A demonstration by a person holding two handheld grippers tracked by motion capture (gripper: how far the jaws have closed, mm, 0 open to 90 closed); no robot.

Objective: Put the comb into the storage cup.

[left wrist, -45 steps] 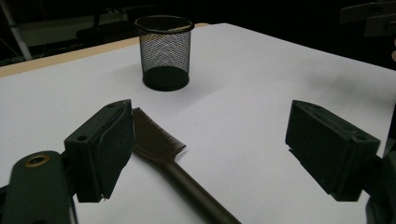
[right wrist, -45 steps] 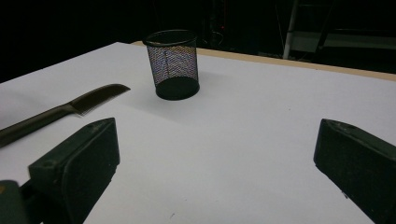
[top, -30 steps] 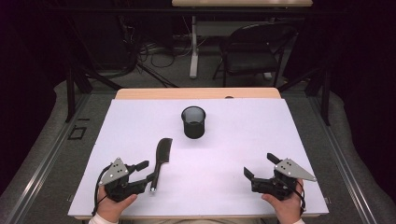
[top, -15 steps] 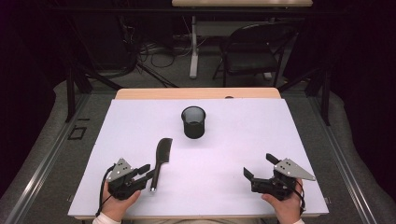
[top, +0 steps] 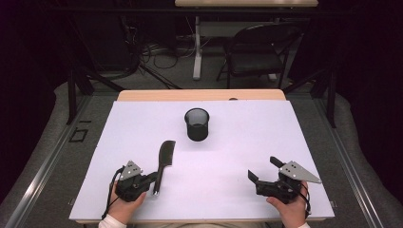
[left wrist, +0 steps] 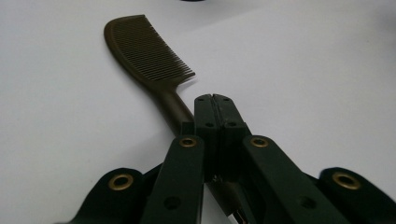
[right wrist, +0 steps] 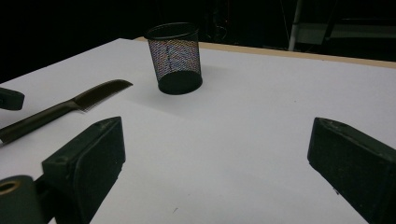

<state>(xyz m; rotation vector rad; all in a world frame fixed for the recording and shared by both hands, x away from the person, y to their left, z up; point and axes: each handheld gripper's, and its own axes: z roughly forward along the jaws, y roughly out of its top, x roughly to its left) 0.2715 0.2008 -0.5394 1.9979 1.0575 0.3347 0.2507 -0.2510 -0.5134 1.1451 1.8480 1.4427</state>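
Note:
A dark brown comb lies flat on the white table top, teeth end away from me, handle toward my left hand. My left gripper sits at the handle; its jaws have just been closing and now stand together on the handle. In the left gripper view the comb runs in under the closed left gripper. My right gripper rests at the front right, open and holding nothing. The right gripper view shows its own right gripper wide apart, with the comb off to the left.
A black mesh cup stands upright mid-table, beyond the comb; it also appears as the mesh cup in the right gripper view. The white sheet covers a wooden table. A folding chair and cables lie behind.
My left gripper has shifted slightly right onto the comb's handle and its jaws have closed. The right gripper and the cup have not moved.

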